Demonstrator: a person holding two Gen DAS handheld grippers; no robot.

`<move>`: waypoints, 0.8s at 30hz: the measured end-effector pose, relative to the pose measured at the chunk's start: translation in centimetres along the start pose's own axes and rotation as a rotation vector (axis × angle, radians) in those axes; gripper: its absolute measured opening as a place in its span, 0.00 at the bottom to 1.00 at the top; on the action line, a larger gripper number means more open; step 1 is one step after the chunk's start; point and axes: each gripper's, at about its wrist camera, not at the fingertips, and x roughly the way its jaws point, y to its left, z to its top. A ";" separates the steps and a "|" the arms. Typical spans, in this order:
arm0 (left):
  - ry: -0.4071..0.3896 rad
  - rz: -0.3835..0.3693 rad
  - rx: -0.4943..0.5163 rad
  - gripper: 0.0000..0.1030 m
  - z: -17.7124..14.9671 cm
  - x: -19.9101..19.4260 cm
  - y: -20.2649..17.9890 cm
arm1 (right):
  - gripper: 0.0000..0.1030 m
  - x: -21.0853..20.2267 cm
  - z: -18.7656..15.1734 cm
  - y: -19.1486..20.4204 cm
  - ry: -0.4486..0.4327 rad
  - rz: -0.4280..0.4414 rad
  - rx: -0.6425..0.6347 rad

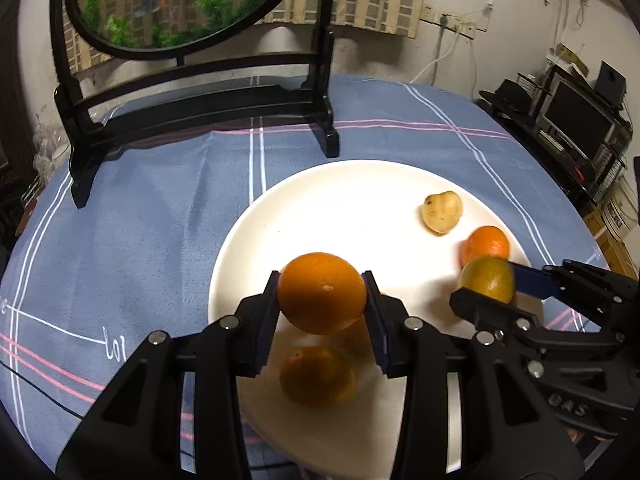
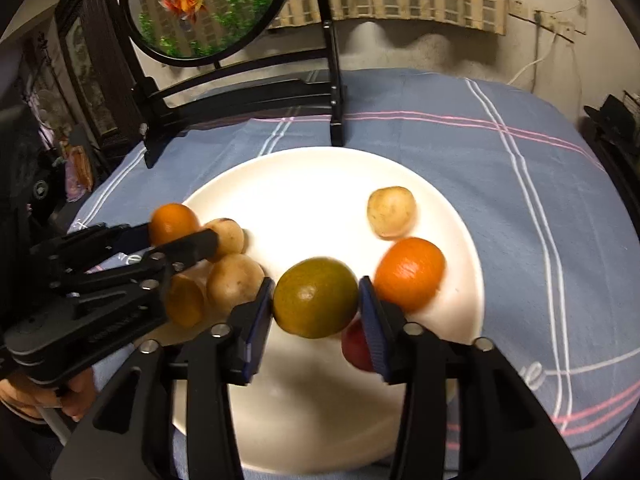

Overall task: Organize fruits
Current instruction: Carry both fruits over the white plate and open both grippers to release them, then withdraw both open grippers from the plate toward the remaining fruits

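Observation:
A large white plate [image 1: 340,208] lies on the blue checked cloth; it also shows in the right wrist view [image 2: 304,184]. My left gripper [image 1: 322,300] is shut on an orange [image 1: 322,294] held just above the plate's near part; it shows at the left of the right wrist view [image 2: 180,236]. My right gripper [image 2: 316,300] is shut on a greenish-yellow citrus [image 2: 316,296], seen too in the left wrist view [image 1: 488,280]. On the plate lie a pale yellow fruit [image 2: 391,212], an orange [image 2: 410,274], a red fruit [image 2: 356,346] and two pale fruits [image 2: 234,280] at the left.
A black wooden stand [image 1: 200,108] with a round painted panel [image 1: 176,0] stands at the table's far side. Another orange [image 1: 316,376] lies under my left gripper. A shelf with electronics [image 1: 576,128] is at the right beyond the table edge.

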 end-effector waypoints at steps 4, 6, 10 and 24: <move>-0.027 0.018 0.013 0.64 -0.5 -0.7 -0.3 | 0.61 -0.9 -0.3 -0.3 -0.022 0.026 0.029; -0.039 0.007 0.028 0.67 -0.8 -1.8 -0.5 | 0.61 -2.0 -0.8 -0.3 -0.036 0.029 0.024; -0.071 -0.019 0.029 0.75 -1.8 -5.1 -0.7 | 0.62 -5.0 -1.9 -0.7 -0.060 0.034 0.033; -0.097 -0.007 0.055 0.89 -11.6 -15.1 -0.5 | 0.62 -15.5 -12.8 -2.0 -0.095 -0.017 0.135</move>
